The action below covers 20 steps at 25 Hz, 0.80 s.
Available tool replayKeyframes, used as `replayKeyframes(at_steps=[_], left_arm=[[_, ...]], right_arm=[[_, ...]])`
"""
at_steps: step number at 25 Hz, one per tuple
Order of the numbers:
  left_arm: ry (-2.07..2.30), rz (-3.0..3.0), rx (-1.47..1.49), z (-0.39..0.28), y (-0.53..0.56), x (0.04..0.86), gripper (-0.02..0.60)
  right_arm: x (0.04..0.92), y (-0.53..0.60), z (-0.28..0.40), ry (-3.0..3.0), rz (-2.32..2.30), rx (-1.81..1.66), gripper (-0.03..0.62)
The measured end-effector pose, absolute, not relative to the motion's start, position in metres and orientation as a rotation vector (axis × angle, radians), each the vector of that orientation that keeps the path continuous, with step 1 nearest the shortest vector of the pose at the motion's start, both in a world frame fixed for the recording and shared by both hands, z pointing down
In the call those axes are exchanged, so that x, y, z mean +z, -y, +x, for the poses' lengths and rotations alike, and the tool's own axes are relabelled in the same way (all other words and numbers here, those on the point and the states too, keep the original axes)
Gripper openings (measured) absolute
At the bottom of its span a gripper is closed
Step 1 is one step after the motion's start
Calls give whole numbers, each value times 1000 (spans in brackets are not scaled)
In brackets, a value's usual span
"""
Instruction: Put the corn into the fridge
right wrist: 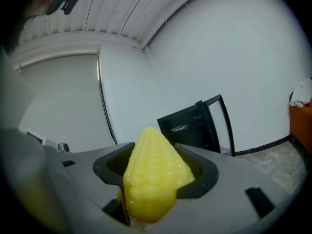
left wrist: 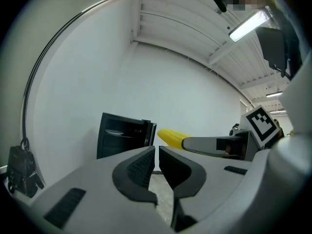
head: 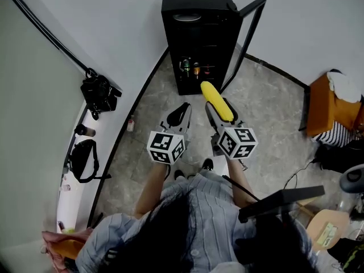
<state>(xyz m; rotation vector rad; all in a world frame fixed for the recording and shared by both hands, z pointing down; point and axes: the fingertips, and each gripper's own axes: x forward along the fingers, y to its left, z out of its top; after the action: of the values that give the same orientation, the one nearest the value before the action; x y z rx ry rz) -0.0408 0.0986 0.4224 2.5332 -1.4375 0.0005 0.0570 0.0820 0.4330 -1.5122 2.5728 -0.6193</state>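
Observation:
A yellow corn cob [head: 217, 100] sticks forward out of my right gripper [head: 219, 111], whose jaws are shut on it; in the right gripper view the corn [right wrist: 153, 172] fills the gap between the pads. The small black fridge [head: 199, 36] stands ahead against the wall, its door [head: 244, 41] swung open to the right, with bottles on a lower shelf. My left gripper [head: 179, 114] hovers beside the right one, shut with nothing between its pads [left wrist: 141, 168]. From the left gripper view the corn [left wrist: 171, 137] and fridge [left wrist: 123, 134] both show ahead.
A black bag [head: 98, 93] and another black pouch [head: 84, 159] lie on a white ledge at left. A small bottle [head: 131, 123] stands on the stone floor by the wall. An orange seat [head: 327, 110] with cloth sits at right, cables near it.

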Motion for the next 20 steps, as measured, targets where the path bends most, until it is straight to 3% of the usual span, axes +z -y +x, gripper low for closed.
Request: replayKeyframes(at_steps=[20], left_arm=[[1541,2473,56,29,-43,436,34]], right_arm=[[447,-16,131,-2623,-1432,-675,265]])
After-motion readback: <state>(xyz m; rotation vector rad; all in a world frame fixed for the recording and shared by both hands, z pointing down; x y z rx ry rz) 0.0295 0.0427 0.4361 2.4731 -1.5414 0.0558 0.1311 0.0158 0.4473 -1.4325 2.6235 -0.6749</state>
